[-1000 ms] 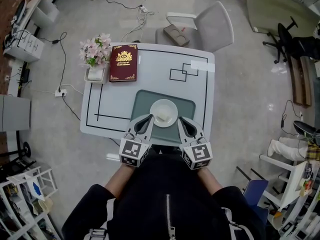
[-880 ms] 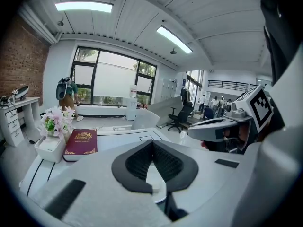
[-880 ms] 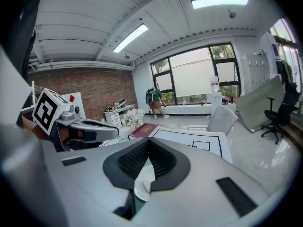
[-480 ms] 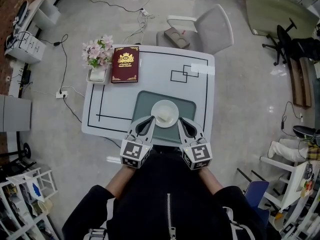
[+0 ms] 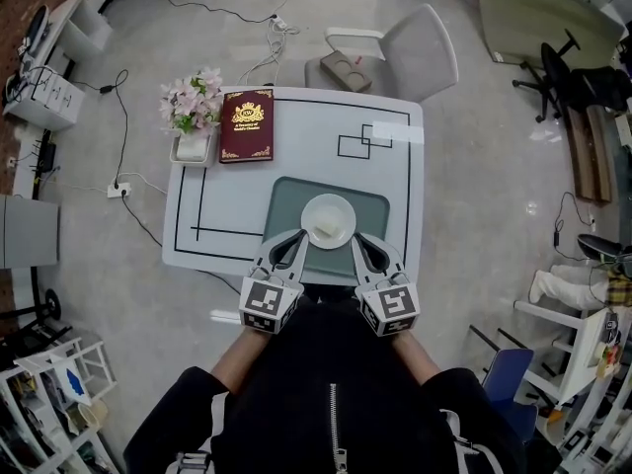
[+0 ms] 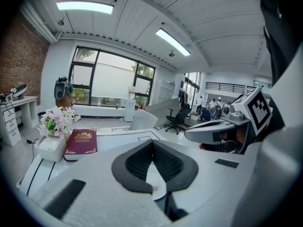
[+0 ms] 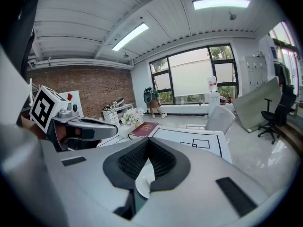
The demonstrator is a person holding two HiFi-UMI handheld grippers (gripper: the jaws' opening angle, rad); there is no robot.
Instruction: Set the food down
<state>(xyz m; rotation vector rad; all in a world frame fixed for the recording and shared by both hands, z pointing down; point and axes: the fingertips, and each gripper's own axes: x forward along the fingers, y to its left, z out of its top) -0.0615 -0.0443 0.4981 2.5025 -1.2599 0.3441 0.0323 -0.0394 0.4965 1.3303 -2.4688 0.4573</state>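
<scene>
A white plate (image 5: 328, 215) with a pale piece of food (image 5: 325, 231) lies over the near half of the grey-green placemat (image 5: 373, 208). My left gripper (image 5: 294, 244) is shut on the plate's near-left rim, and my right gripper (image 5: 359, 246) is shut on its near-right rim. In the left gripper view the gripper (image 6: 152, 148) pinches the plate edge (image 6: 155, 182), with the right gripper (image 6: 220, 130) alongside. The right gripper view shows the same from its gripper (image 7: 148, 144): plate edge (image 7: 143, 182) between the pads, left gripper (image 7: 83, 126) beside it. Whether the plate touches the mat, I cannot tell.
The white table (image 5: 202, 220) has black line markings. A dark red book (image 5: 245, 124) and a white pot of pink flowers (image 5: 192, 109) sit at its far left. A grey chair (image 5: 410, 57) stands behind the table. Cables run across the floor at left.
Almost nothing differs. Both grippers keep their hold on the plate over the placemat; the plate has crept very slightly away from me.
</scene>
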